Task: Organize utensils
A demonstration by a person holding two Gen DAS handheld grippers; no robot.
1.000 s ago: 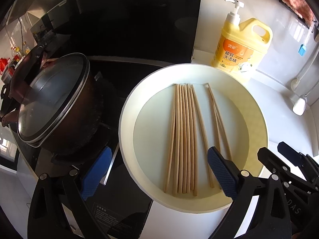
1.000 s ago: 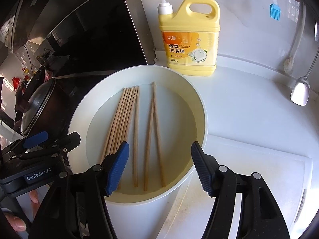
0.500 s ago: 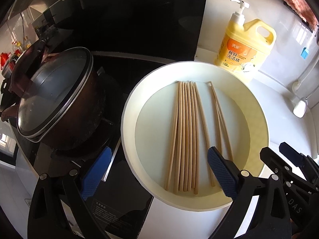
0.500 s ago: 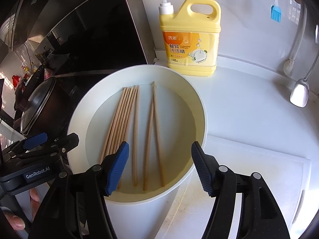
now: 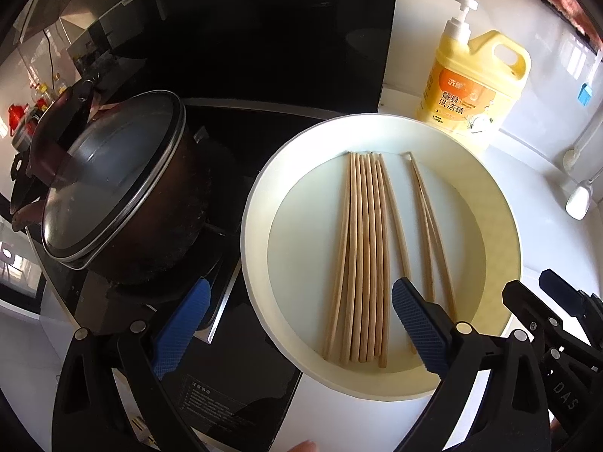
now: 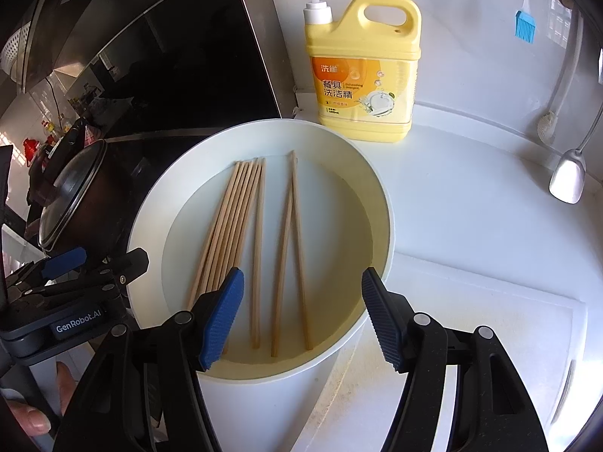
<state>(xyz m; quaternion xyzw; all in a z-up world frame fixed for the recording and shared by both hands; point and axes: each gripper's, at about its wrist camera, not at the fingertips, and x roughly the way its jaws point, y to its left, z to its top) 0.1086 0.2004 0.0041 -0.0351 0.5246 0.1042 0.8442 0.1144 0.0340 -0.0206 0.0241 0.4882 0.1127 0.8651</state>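
Several wooden chopsticks (image 5: 363,252) lie side by side in a white round basin (image 5: 256,203), with a pair (image 5: 427,226) apart at the right. They also show in the right wrist view (image 6: 230,229), in the basin (image 6: 380,203). My left gripper (image 5: 297,326) is open and empty, above the basin's near left rim. My right gripper (image 6: 301,320) is open and empty, above the basin's near edge, over the ends of the separate pair (image 6: 292,248). The left gripper's body (image 6: 75,286) shows at the left.
A dark pot with a glass lid (image 5: 109,184) stands on the black stove left of the basin. A yellow dish-soap bottle (image 6: 363,67) stands behind the basin. A white cutting board (image 6: 490,320) lies at the right. A ladle (image 6: 567,177) and a blue brush (image 6: 525,22) hang on the wall.
The left wrist view has shifted slightly, so the basin and pot sit a little further right. The right gripper has barely moved. Both grippers stay open.
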